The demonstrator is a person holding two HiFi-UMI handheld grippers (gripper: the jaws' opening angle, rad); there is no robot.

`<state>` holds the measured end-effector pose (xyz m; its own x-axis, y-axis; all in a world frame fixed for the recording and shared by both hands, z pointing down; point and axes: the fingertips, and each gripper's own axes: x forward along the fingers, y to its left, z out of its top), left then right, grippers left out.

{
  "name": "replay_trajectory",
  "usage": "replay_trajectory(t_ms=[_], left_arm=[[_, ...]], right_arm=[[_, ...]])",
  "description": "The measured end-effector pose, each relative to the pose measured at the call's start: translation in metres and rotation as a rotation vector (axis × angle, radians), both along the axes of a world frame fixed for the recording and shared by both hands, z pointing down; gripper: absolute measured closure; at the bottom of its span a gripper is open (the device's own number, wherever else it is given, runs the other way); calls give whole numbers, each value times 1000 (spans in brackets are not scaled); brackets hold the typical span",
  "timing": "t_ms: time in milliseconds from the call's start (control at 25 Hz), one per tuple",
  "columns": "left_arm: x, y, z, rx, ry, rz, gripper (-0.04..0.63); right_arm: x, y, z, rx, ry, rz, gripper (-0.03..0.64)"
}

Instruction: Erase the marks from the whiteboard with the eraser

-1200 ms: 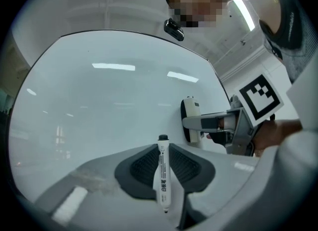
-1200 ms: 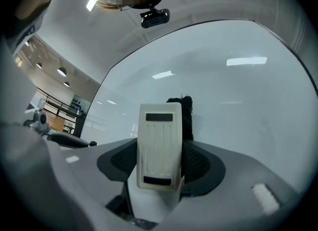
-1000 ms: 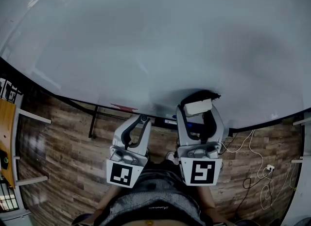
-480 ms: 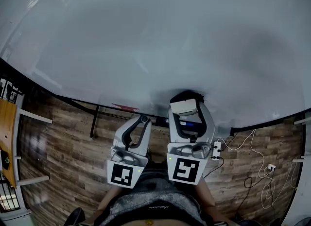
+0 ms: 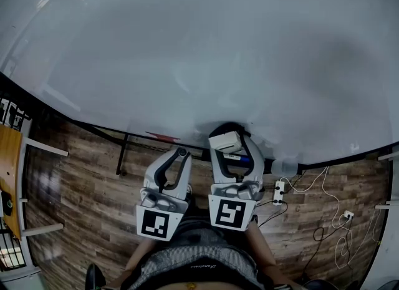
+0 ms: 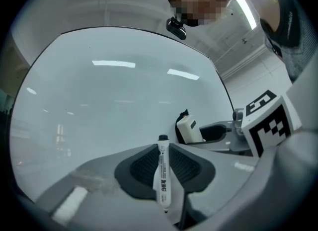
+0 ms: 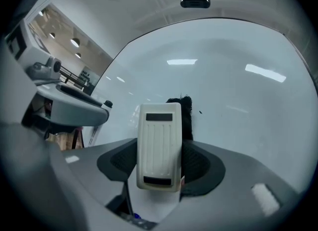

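Right tongs (image 7: 161, 164): clamped tight on the eraser (image 7: 159, 145), one pad on each long side, its white ribbed back facing the camera.
Left tongs (image 6: 164, 171): closed on a marker (image 6: 163, 175), which stands upright between the pads with its capped end toward the whiteboard (image 5: 187, 52).
Eraser position: down at the whiteboard's lower edge and just right of its middle, with the dark felt turned to the board.
Left tongs position: just below the whiteboard's lower edge, beside the right tongs and clear of the surface.
Progress: looks close to finished. From the head view the whiteboard reads as one clean pale sheet, with only glare and soft shadow on it.
Left to do: one tiny dark speck (image 7: 200, 111) sits on the whiteboard just right of the felt. My guess is a last short wipe there, if it is ink at all.
Hard to tell: no view settles whether the felt is pressing on the whiteboard or is just off it.
Cut off: the whiteboard's top and far corners run out of frame, so marks there can't be ruled out.
Unclear: a small red thing (image 5: 162, 136) lies along the whiteboard's lower edge, too small to name.
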<state>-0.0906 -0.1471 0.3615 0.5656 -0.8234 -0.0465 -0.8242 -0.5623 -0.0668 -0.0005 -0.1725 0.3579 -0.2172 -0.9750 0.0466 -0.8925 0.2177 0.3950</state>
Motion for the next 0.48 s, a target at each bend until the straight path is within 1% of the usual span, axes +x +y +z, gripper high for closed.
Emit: replay_trajectory(t_ms=[120,360,480], left_arm=[[0,0,-1,-2,1,3,518],[1,1,-4,8,16,5,518],[1,3,-4,4,16,2,517]], right_arm=[[0,0,-24,58,13,0,357],[2,1,-90,192,-33,-11,357],[3,2,-98,222,-51,-6,357]])
